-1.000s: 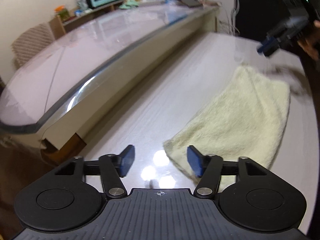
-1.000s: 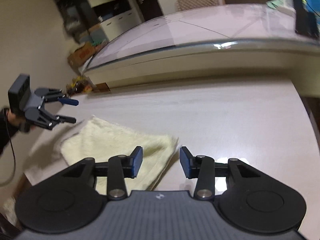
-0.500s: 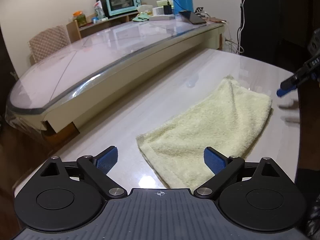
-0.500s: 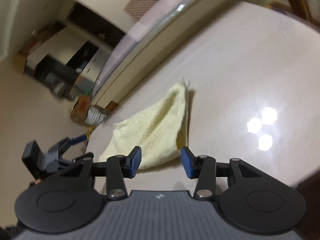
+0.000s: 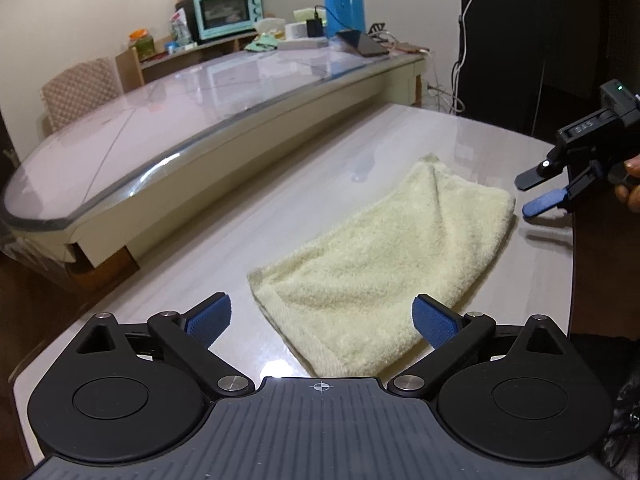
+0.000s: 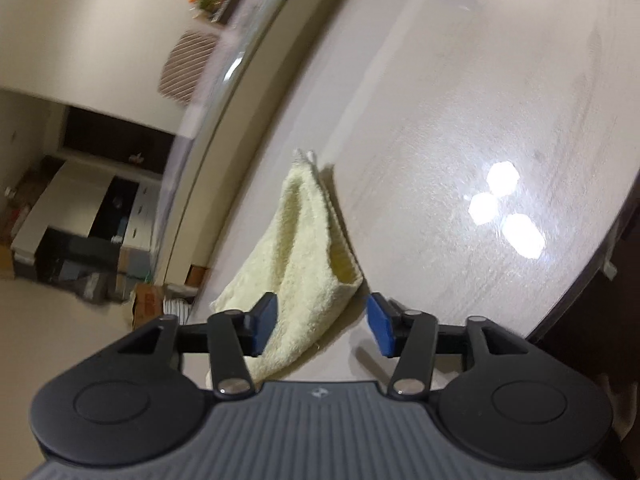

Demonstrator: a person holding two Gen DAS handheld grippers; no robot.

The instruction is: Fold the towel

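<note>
Since my two grips let go: both ends of the towel lie free.
Left hand-held gripper (image 5: 320,316): spread much wider than a second ago, empty, hovering over the towel's near edge.
Towel (image 5: 384,256): folded over, flat on the pale surface (image 5: 224,232), one ridge running to its far corner; it lay flatter half a second ago.
Right hand-held gripper (image 6: 318,326): parted, holding nothing, drawn back to just beside the far end.
Meaning for the task: I judge one fold done; another fold or smoothing may remain.
</note>
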